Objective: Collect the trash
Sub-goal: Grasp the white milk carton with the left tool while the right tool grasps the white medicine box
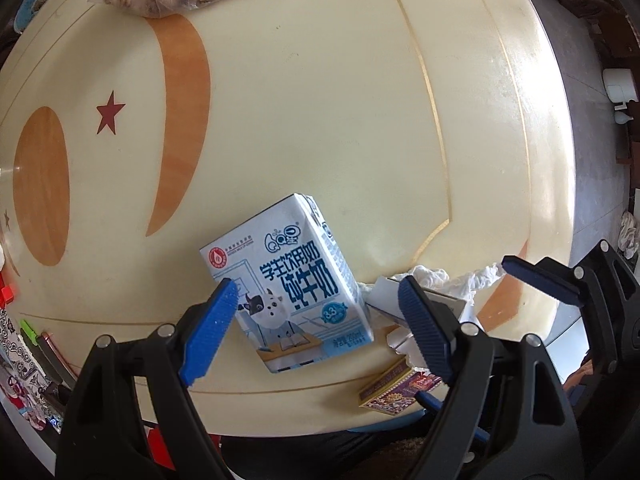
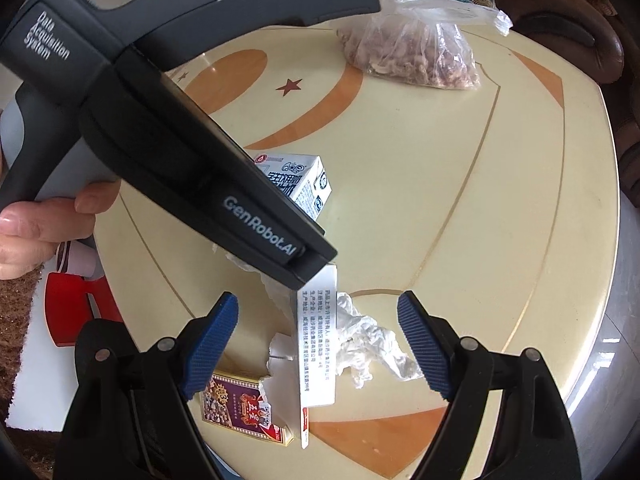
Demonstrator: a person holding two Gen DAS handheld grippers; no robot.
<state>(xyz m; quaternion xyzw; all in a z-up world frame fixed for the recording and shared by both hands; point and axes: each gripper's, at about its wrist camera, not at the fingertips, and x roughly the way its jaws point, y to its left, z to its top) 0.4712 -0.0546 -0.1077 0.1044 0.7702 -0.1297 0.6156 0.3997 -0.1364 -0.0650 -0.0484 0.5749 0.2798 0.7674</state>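
My left gripper has its blue ribbed fingers spread wide and gripping nothing; the blue-and-white milk carton lies tilted on the table between them, nearer the left finger but I cannot tell whether it touches. Its printed face is up, showing a cartoon dog at a desk, and the carton looks undented.

My right gripper is also wide open and empty. Between its fingers stands a tall white printed paper box, its top edge torn, with a crumpled white tissue lying just beside it. A purple-and-gold playing-card box lies flat near the table's edge, close to the left finger.

The dark body of the left gripper crosses the right wrist view and hides most of the milk carton and part of the tissue.

Further out on the round cream table, with its orange inlays and red star, a clear plastic bag of brownish dried food sits at the far side, well apart from the trash.
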